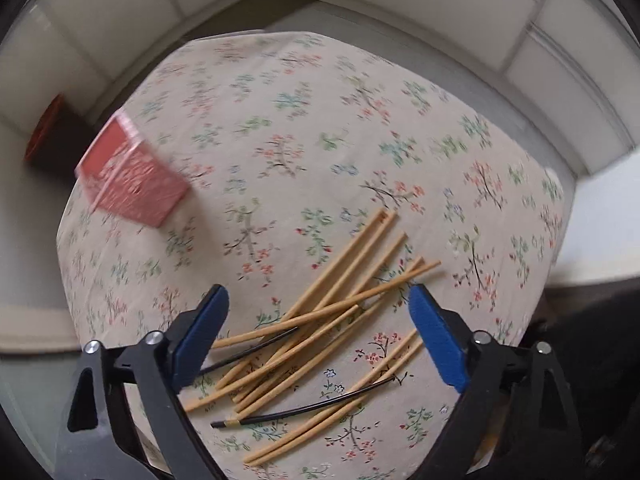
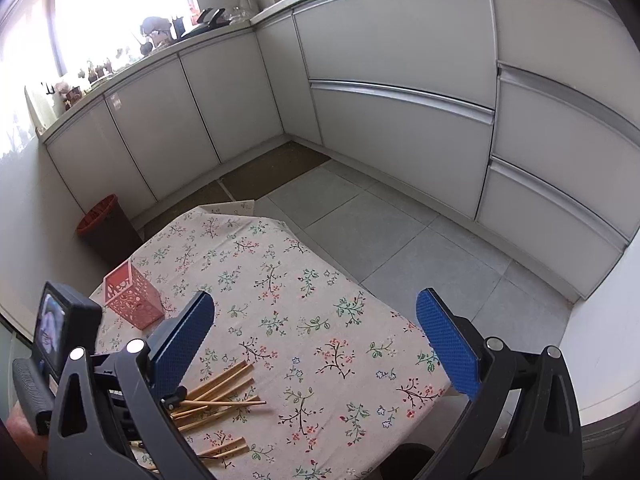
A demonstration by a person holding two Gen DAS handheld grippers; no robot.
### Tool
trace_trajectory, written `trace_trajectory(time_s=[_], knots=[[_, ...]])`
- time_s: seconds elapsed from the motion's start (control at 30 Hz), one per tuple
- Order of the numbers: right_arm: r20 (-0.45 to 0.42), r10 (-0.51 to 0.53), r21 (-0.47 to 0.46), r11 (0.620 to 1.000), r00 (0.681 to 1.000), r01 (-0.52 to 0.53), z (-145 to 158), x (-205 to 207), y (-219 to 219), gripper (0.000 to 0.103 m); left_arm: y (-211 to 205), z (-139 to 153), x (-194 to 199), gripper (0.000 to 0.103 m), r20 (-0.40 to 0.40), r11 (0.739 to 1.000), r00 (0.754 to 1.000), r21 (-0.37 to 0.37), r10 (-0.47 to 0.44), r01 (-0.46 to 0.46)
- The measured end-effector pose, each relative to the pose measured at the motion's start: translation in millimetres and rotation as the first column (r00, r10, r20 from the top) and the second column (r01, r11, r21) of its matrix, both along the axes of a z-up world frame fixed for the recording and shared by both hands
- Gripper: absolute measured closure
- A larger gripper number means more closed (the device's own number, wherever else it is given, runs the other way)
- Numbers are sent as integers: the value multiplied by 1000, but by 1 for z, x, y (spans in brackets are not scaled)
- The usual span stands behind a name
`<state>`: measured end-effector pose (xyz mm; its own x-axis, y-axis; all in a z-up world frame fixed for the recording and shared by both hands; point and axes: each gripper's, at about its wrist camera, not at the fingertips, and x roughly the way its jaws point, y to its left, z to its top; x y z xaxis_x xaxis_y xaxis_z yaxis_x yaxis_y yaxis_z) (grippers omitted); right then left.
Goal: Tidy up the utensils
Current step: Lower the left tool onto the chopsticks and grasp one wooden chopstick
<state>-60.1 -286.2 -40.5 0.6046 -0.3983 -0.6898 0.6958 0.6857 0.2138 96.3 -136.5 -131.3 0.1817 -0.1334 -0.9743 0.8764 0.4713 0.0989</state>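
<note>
**Chopsticks loose on table, both grippers empty**

Chopsticks (image 1: 320,320) lie in a crossed pile on the floral table (image 1: 320,120), mostly bamboo, two black ones mixed in. Left hand-held gripper (image 1: 318,322) points down over the pile, jaws wide apart, sticks between them but no pad touching. Right hand-held gripper (image 2: 316,336) hangs above bare cloth, jaws spread, holding nothing. Pink holder (image 2: 134,300) stands upright near the far left edge, well apart from the pile.

Soft daylight, blown-out window (image 2: 100,12) glare, motion blur, fisheye-warped edges.
</note>
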Motion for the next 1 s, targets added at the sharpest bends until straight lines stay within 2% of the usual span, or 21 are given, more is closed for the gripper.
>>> trace_trajectory(time_s=[0.03, 0.07, 0.1, 0.17, 0.2, 0.23, 0.27, 0.5, 0.57, 0.67, 0.73, 0.8, 0.87, 1.0], knots=[[-3, -9, 9, 1000, 1000, 9, -1, 0, -5, 5, -9, -7, -9, 30, -3, 994, 995, 36, -103, 103], [-5, -18, 21, 1000, 1000, 18, -2, -1, -10, 5, -16, -13, -19, 37, 3, 978, 980, 68, -200, 199], [-4, -28, 38, 999, 1000, 28, -4, -2, -15, 5, -21, -19, -27, 40, 7, 954, 958, 95, -287, 285], [-2, -47, 74, 996, 999, 47, -6, -3, -25, 5, -27, -31, -37, 50, -24, 913, 922, 132, -387, 387], [0, -62, 88, 994, 998, 62, -7, -4, -30, 5, -30, -37, -40, 55, -51, 897, 908, 142, -416, 419], [5, -81, 97, 992, 997, 80, -8, -7, -34, 5, -32, -44, -42, 64, -80, 881, 893, 151, -442, 449], [13, -99, 105, 990, 995, 97, -7, -9, -38, 5, -35, -49, -43, 68, -99, 869, 884, 162, -457, 467], [35, -146, 120, 983, 989, 140, -4, -18, -52, 5, -44, -75, -51, 81, -210, 799, 817, 185, -537, 573], [22, -139, 134, 982, 990, 135, -7, -16, -55, 5, -48, -80, -52, 84, -234, 789, 806, 188, -543, 586], [11, -131, 158, 979, 991, 128, -11, -14, -61, 5, -52, -89, -51, 84, -236, 780, 803, 206, -547, 591], [11, -131, 159, 979, 991, 128, -11, -14, -62, 5, -53, -93, -54, 84, -231, 760, 789, 217, -570, 613], [10, -133, 153, 980, 991, 130, -11, -13, -61, 5, -56, -96, -55, 86, -232, 756, 785, 218, -574, 617], [4, -130, 154, 980, 992, 127, -12, -12, -61, 5, -58, -97, -54, 89, -228, 767, 793, 210, -564, 606], [-21, -111, 151, 982, 994, 113, -16, -5, -58, 5, -53, -89, -43, 92, -220, 819, 827, 151, -517, 553]])
